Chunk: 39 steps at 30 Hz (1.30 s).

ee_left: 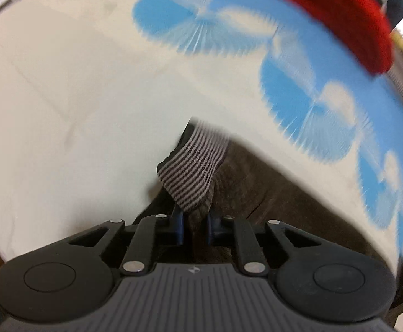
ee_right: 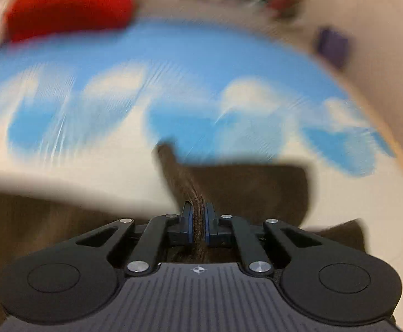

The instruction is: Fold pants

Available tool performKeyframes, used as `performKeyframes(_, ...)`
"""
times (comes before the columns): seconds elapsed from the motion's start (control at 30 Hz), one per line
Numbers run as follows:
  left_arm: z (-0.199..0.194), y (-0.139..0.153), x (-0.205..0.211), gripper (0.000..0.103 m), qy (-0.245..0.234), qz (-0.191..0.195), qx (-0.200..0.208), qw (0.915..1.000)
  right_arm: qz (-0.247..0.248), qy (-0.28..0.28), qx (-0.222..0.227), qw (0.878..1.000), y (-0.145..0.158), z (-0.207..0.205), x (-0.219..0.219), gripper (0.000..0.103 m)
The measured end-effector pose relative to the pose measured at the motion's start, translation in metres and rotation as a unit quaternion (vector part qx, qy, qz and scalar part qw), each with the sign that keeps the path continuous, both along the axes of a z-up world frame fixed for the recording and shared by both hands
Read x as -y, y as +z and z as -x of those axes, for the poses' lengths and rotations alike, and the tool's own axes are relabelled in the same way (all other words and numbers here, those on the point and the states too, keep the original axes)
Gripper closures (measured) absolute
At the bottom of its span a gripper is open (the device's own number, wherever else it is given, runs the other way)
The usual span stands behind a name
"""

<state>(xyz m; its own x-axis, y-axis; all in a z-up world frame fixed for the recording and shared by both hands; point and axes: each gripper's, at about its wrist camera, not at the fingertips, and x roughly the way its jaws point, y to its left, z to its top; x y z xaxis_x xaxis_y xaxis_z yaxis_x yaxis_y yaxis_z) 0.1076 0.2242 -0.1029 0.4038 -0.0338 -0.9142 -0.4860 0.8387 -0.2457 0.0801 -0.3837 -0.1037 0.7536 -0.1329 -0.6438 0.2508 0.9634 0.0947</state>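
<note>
You held one pair of brown pants (ee_left: 259, 182) over a cream bedsheet (ee_left: 63, 110) printed with blue and white shapes, one gripper in each hand. Your left gripper (ee_left: 195, 228) was pinching the cloth just beside the grey-and-black striped cuff (ee_left: 191, 166), its blue pads pressed on the fabric. Your right gripper (ee_right: 198, 222) was clamped on a raised ridge of the same brown cloth, which stood up between its pads and ran forward from them. The rest of the garment lay on the sheet, below and to the sides of both tools.

The risk, judging from this moment: both grips looked thin, taken near an edge. A sharp pull could slide the cloth out of either one, and the fold would fall crooked. The heavy blur in the right wrist view suggested fast handling, which would make a slip likelier. The loose cuff could also flop under the fold.

Counted: two grippers, one pair of pants, one striped cuff in view, one red cloth item (ee_left: 340, 19) at the far edge of the sheet, well apart.
</note>
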Motion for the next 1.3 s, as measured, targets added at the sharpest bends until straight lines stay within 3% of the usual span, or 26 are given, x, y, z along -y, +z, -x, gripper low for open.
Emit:
performKeyframes(0.07,0.002,0.009,0.005,0.088,-0.007,-0.009,0.019,0.9998,-0.057,-0.088,0.067,0.992,0.031,0.031,0.041,0.096)
performKeyframes(0.13,0.006,0.012,0.007,0.088,-0.021,-0.005,0.021,0.9996,-0.101,-0.154,0.082,0.979,0.039,0.066,0.071,0.096)
performKeyframes(0.2,0.012,0.011,0.006,0.088,-0.037,0.008,0.015,0.9991,-0.141,-0.209,0.054,0.966,0.03,0.101,0.095,0.096)
performKeyframes(0.27,0.016,0.005,0.006,0.088,-0.066,-0.012,-0.012,0.9977,-0.167,-0.222,-0.005,0.961,0.012,0.124,0.107,0.096)
performKeyframes(0.33,0.019,-0.006,0.001,0.087,-0.074,0.002,-0.042,0.9964,-0.176,-0.22,-0.075,0.956,-0.015,0.138,0.113,0.096)
performKeyframes(0.43,0.023,-0.017,-0.009,0.084,-0.069,0.03,-0.065,0.995,-0.253,-0.232,-0.138,0.929,-0.053,0.155,0.132,0.095)
performKeyframes(0.47,0.023,-0.017,-0.011,0.081,-0.064,0.036,-0.062,0.9954,-0.284,-0.237,-0.144,0.918,-0.063,0.159,0.139,0.092)
performKeyframes(0.57,0.023,-0.021,-0.014,0.074,-0.048,0.051,-0.064,0.9955,-0.298,-0.284,-0.116,0.904,-0.067,0.164,0.157,0.083)
performKeyframes(0.63,0.024,-0.023,-0.015,0.073,-0.039,0.054,-0.067,0.9955,-0.313,-0.315,-0.095,0.891,-0.069,0.164,0.173,0.064)
performKeyframes(0.77,0.022,-0.026,-0.017,0.073,-0.025,0.045,-0.076,0.9958,-0.33,-0.36,-0.107,0.866,-0.088,0.159,0.192,0.063)
performKeyframes(0.8,0.021,-0.027,-0.017,0.074,-0.024,0.044,-0.076,0.9959,-0.333,-0.365,-0.11,0.863,-0.091,0.156,0.194,0.07)
performKeyframes(0.83,0.022,-0.026,-0.017,0.079,-0.026,0.042,-0.074,0.996,-0.329,-0.365,-0.108,0.864,-0.089,0.152,0.191,0.091)
performKeyframes(0.9,0.025,-0.018,-0.017,0.084,-0.033,0.04,-0.055,0.9971,-0.289,-0.355,-0.089,0.885,-0.071,0.145,0.186,0.094)
performKeyframes(0.97,0.031,-0.005,-0.018,0.086,-0.036,0.044,-0.025,0.9981,-0.283,-0.329,-0.021,0.901,-0.043,0.141,0.183,0.094)
performKeyframes(1.07,0.042,0.006,-0.02,0.086,-0.049,0.051,-0.005,0.9975,-0.254,-0.331,0.05,0.907,-0.004,0.162,0.178,0.095)
performKeyframes(1.17,0.044,-0.004,-0.02,0.084,-0.083,0.045,-0.048,0.9944,-0.239,-0.363,0.019,0.901,-0.009,0.18,0.181,0.095)
performKeyframes(1.2,0.043,-0.009,-0.015,0.083,-0.108,0.034,-0.068,0.9912,-0.239,-0.363,-0.017,0.9,-0.021,0.18,0.185,0.095)
performKeyframes(1.23,0.042,-0.012,-0.013,0.076,-0.124,0.02,-0.082,0.9886,-0.251,-0.363,-0.059,0.895,-0.038,0.178,0.19,0.094)
performKeyframes(1.3,0.043,-0.012,-0.009,0.066,-0.137,-0.033,-0.099,0.9851,-0.305,-0.363,-0.115,0.873,-0.07,0.179,0.2,0.09)
